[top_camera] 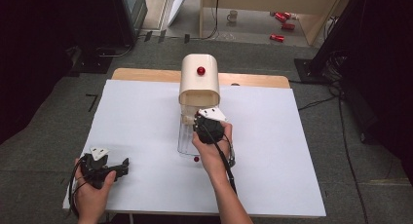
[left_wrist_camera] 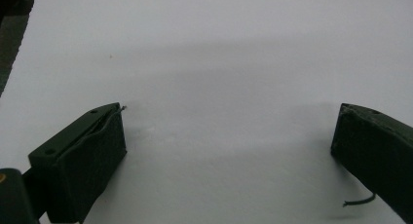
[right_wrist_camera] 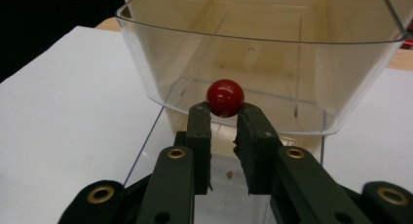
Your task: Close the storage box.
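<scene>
A cream box [top_camera: 199, 83] with a rounded top and a red knob [top_camera: 200, 70] stands at the back middle of the white table [top_camera: 146, 117]. A clear curved shell [right_wrist_camera: 263, 53] hangs from its front, and a small red knob [right_wrist_camera: 225, 97] sits on the shell's lower rim. My right gripper [right_wrist_camera: 224, 111] is shut on that knob, right against the box front [top_camera: 200, 117]. Below it a flat clear panel [top_camera: 186, 139] lies on the table, with another red knob [top_camera: 196, 159] at its near end. My left gripper [top_camera: 125, 167] rests open at the table's front left, nothing between its jaws [left_wrist_camera: 229, 131].
A wooden tabletop edge [top_camera: 146, 75] shows behind the white sheet. On the floor beyond lie red cans [top_camera: 282, 20], a mug [top_camera: 233, 15] and cables [top_camera: 341, 102]. Dark equipment stands at both sides.
</scene>
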Tool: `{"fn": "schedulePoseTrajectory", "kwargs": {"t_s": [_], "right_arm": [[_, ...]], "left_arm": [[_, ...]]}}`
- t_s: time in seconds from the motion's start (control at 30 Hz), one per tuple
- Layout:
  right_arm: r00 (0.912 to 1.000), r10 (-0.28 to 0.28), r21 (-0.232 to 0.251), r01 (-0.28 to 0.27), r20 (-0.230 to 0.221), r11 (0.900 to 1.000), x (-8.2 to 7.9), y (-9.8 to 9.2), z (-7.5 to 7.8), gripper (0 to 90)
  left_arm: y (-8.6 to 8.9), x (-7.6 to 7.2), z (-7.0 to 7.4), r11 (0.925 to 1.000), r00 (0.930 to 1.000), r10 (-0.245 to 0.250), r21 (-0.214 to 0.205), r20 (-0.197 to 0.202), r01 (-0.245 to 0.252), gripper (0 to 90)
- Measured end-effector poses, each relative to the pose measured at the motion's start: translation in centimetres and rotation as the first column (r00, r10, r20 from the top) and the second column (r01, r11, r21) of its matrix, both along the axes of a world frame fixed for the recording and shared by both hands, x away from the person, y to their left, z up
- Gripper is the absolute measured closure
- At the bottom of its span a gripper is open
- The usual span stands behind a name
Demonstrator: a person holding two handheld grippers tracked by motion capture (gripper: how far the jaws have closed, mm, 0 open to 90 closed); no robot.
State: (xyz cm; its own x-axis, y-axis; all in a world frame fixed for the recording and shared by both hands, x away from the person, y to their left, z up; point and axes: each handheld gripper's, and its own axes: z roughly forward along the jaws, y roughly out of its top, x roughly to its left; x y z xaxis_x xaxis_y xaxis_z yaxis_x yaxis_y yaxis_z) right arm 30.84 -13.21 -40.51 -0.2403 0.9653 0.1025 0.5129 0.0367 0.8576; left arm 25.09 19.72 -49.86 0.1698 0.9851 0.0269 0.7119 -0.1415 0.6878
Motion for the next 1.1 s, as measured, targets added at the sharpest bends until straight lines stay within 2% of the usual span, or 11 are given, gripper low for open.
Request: {"fn": "schedulePoseTrajectory", "kwargs": {"t_s": [0.17,0.33,0.67,0.73,0.9,0.93,0.97,1.0,1.03,1.07,1.1], "right_arm": [[1.0,-0.001,0.003,0.001,-0.001,1.0,0.5,0.0,0.0,77.4],[1.0,0.004,-0.015,-0.004,0.002,0.9999,0.9,-0.1,0.0,77.4],[0.9994,0.024,0.004,-0.023,-0.024,0.9997,1.5,-0.5,0.3,76.1],[0.9993,0.027,0.007,-0.027,-0.026,0.9996,1.5,-0.5,0.3,73.4],[0.9936,0.104,0.048,-0.102,-0.043,0.9936,1.1,-0.6,0.3,48.9],[0.9923,0.113,0.047,-0.11,-0.051,0.9928,1.0,-0.6,0.3,40.6],[0.9923,0.113,0.047,-0.11,-0.051,0.9928,1.0,-0.6,0.3,40.6],[0.9925,0.108,0.039,-0.105,-0.059,0.9937,0.8,-0.7,0.2,33.0],[0.9922,0.102,0.027,-0.101,-0.071,0.9945,0.4,-0.9,0.0,15.7],[0.9915,0.101,0.021,-0.1,-0.082,0.9948,0.2,-1.0,-0.1,10.2],[0.9908,0.104,0.017,-0.103,-0.087,0.9946,0.0,-1.2,-0.2,9.4]], "left_arm": [[0.0,0.0,0.0,1.0,1.0,-0.001,0.001,-0.002,0.001,0.0],[0.0,0.0,0.0,1.0,1.0,-0.001,0.0,-0.001,0.001,0.0],[0.0,0.0,0.0,1.0,1.0,-0.001,0.0,-0.002,0.001,0.0],[0.0,0.0,0.0,1.0,1.0,-0.001,0.0,-0.001,0.001,0.0],[0.0,0.0,0.0,1.0,1.0,-0.001,0.001,-0.002,0.001,0.0],[0.0,0.0,0.0,1.0,1.0,-0.003,0.002,-0.004,0.003,0.0],[0.0,0.0,0.0,1.0,1.0,-0.003,0.002,-0.004,0.003,0.0],[0.0,0.0,0.0,1.0,1.0,-0.002,0.001,-0.002,0.002,0.0],[0.0,0.0,0.0,1.0,1.0,-0.001,0.0,-0.001,0.001,0.0],[0.0,0.0,0.0,1.0,1.0,-0.001,0.0,-0.001,0.001,0.0],[0.0,0.0,0.0,1.0,1.0,-0.001,0.0,0.0,0.001,0.0]]}}
